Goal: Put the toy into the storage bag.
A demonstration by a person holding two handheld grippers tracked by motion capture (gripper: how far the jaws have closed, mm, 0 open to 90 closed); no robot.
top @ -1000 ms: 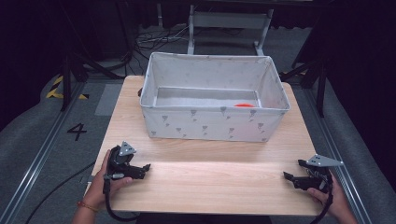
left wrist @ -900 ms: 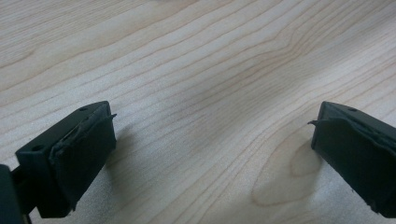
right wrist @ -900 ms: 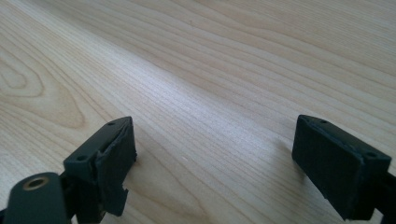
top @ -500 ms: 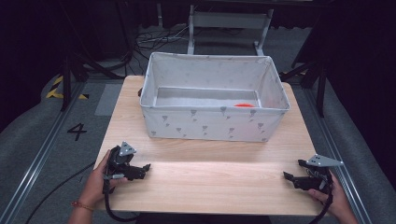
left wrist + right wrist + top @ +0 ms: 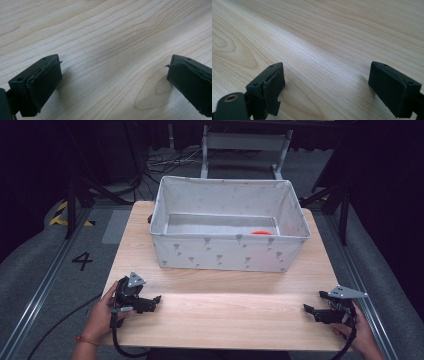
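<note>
The left gripper (image 5: 151, 302) and the right gripper (image 5: 312, 311) rest on the smooth, pale wooden table (image 5: 225, 320), both with black jaws wide apart and nothing between them. Behind them stands a soft grey cloth box (image 5: 225, 252) with a small orange thing (image 5: 260, 233) inside. The floor (image 5: 45, 270) around is grey.

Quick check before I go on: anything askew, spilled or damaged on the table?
Nothing stands out. The fabric bin sits square on the wooden table, an orange object inside. The left gripper and right gripper rest open, holding nothing.
</note>
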